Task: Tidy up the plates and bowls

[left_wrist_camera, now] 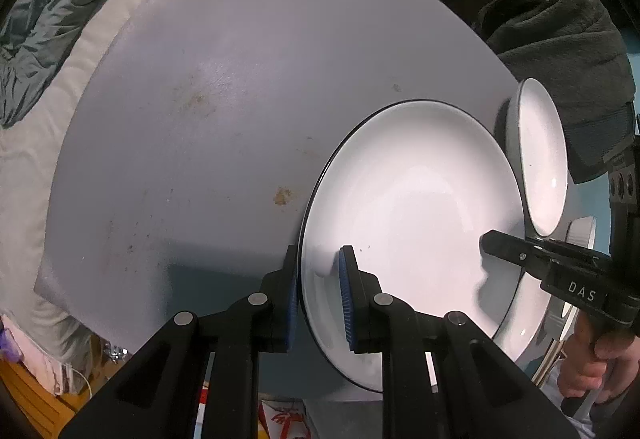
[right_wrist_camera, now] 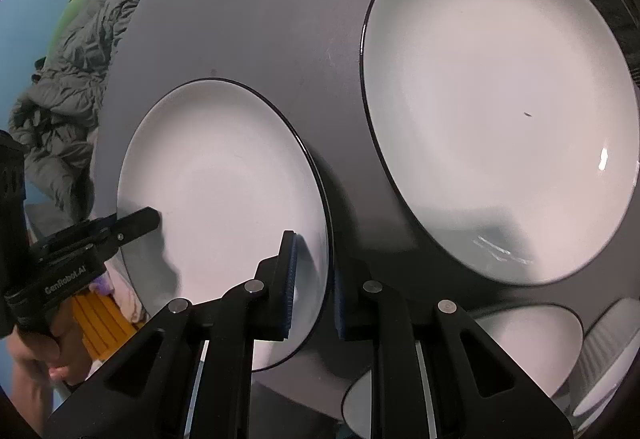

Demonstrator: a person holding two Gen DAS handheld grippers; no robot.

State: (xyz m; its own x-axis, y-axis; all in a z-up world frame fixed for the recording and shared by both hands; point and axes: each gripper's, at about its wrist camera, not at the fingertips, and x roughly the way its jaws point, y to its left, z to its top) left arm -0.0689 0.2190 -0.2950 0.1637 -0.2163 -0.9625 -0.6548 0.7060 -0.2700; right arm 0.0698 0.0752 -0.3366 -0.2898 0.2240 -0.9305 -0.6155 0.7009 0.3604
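A white plate with a dark rim (left_wrist_camera: pixel 412 207) lies on the grey table (left_wrist_camera: pixel 224 111). My left gripper (left_wrist_camera: pixel 318 299) straddles its left rim, one pad above and one below, with a gap still showing. My right gripper (right_wrist_camera: pixel 312 287) straddles the opposite rim of the same plate (right_wrist_camera: pixel 224 191) the same way, and it shows in the left wrist view (left_wrist_camera: pixel 520 255). A second, larger white plate (right_wrist_camera: pixel 500 111) lies to the right, seen also in the left wrist view (left_wrist_camera: pixel 542 155). Bowls (right_wrist_camera: pixel 532 339) sit near the table's front right corner.
A ribbed white bowl (right_wrist_camera: pixel 612 343) sits at the far right edge. A grey duvet (left_wrist_camera: pixel 44 23) lies beyond the table on the left. Dark clothing (left_wrist_camera: pixel 560 31) is piled behind the table. An orange object (right_wrist_camera: pixel 104 323) lies below the table edge.
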